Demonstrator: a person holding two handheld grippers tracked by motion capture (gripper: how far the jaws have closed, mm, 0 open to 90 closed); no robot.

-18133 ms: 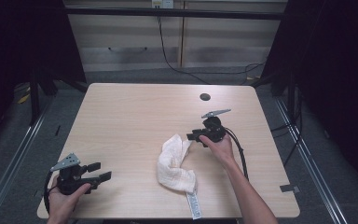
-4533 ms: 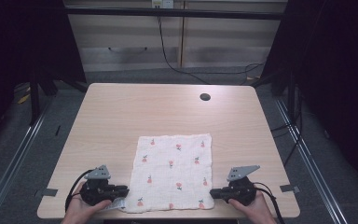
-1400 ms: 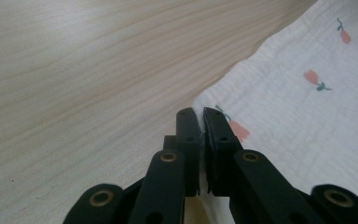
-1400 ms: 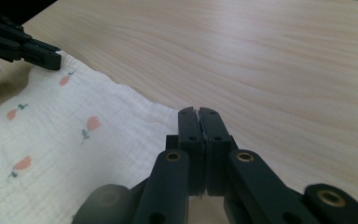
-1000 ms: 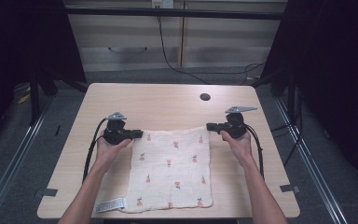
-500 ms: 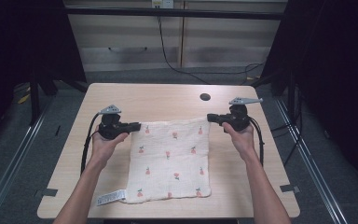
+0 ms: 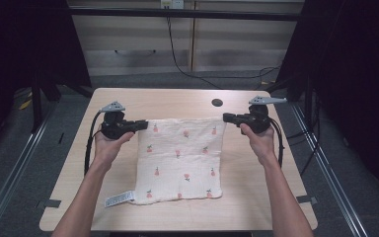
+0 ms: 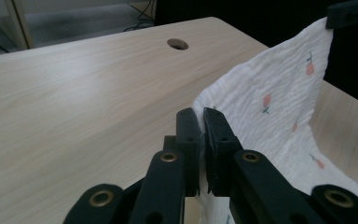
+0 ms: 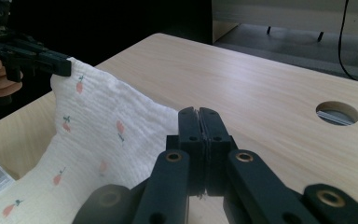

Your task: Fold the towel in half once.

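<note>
Both tongs are clamped on the far corners of the white cloth [image 7: 180, 160]: the left gripper [image 7: 140, 124] at the picture's centre-left, the right gripper [image 7: 225, 118] at centre-right. The cloth hangs between them, its near edge on the table [image 7: 54, 197]. The step looks like lifting it taut; next likely calls for level, matched hands.

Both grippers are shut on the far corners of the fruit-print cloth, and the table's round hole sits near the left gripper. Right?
Not quite. The round hole lies near the right gripper, as the high view shows. The rest holds: the left gripper and the right are each shut on a far corner of the fruit-print cloth.
</note>
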